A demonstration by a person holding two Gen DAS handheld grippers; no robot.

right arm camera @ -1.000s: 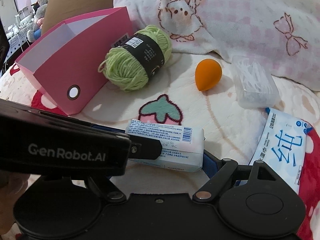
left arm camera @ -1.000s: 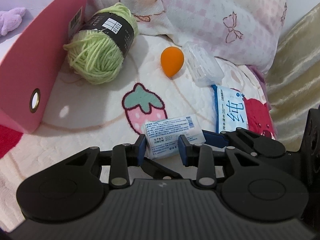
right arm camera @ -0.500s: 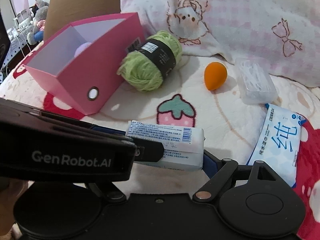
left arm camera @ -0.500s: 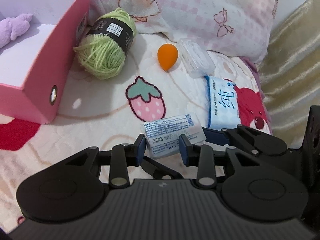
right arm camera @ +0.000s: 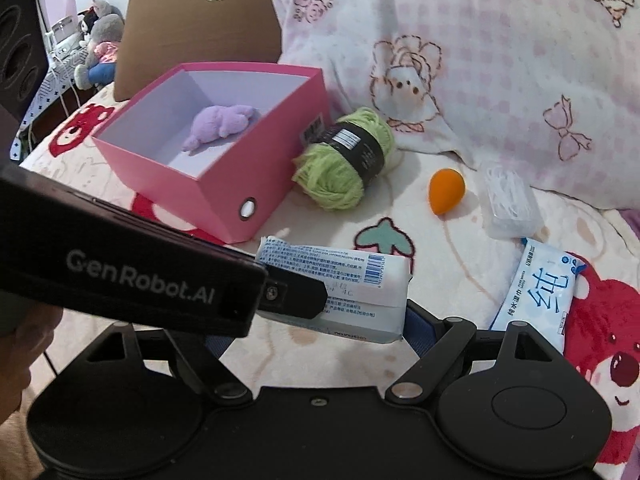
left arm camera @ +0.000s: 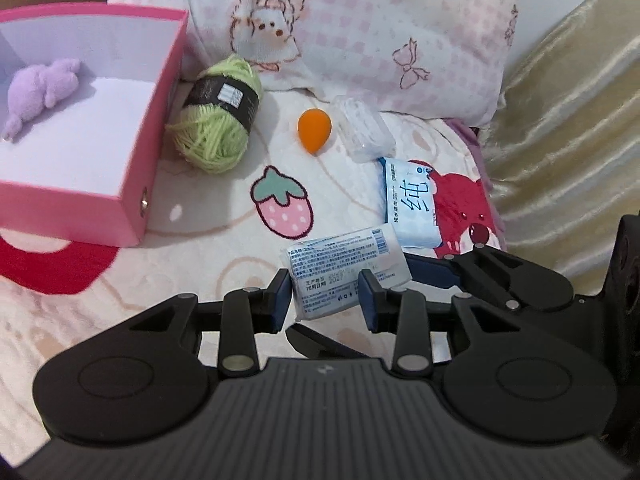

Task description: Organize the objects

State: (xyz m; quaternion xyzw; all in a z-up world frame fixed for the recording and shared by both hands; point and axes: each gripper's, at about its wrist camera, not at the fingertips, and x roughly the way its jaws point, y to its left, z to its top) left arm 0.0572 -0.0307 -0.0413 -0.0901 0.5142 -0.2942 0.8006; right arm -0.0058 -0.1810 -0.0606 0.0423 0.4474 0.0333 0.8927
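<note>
Meanwhile both grippers' fingers clamp the white packet near the pink box.

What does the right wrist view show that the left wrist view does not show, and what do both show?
Only the right wrist view shows the brown cushion and the stuffed toys behind the pink box.

Only the left wrist view shows the golden fabric beside the blanket.

Both show the white packet held by the left gripper and the right gripper, the purple plush inside the box, the green yarn and the orange sponge.
</note>
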